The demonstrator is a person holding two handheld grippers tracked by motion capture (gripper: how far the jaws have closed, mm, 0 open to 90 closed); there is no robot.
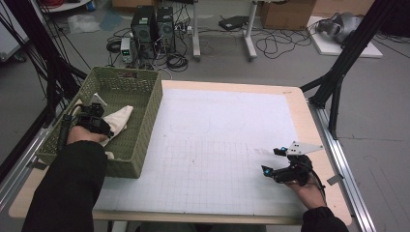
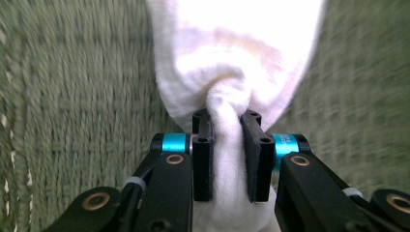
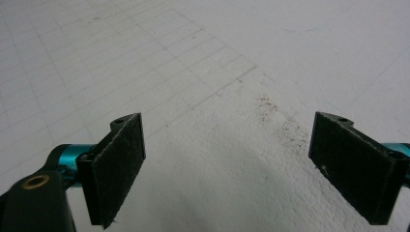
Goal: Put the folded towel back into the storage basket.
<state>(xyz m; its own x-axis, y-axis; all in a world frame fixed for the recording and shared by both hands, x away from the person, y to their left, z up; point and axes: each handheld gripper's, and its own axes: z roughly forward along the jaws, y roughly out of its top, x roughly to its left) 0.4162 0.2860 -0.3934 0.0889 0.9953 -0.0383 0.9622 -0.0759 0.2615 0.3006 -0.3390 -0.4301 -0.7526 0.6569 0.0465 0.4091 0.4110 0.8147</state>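
Left gripper view: left gripper (image 2: 227, 140) is clamped on a pinched fold of the white cloth (image 2: 232, 53), cloth running straight ahead along the jaw axis w/ green wicker behind. High view: cloth (image 1: 117, 119) lies inside the green woven basket (image 1: 150, 116) at table's left edge, nothing else visible in it. Right gripper (image 3: 227, 169) sits wide open, holding nothing, over the white grid mat (image 3: 203, 53), well apart from basket, so left hand is the nearer one for the drop.

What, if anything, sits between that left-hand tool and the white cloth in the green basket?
Nothing visible does. The left gripper already has the white cloth pinched between its jaws, inside the green basket. The right gripper rests open on the white mat, far from it.
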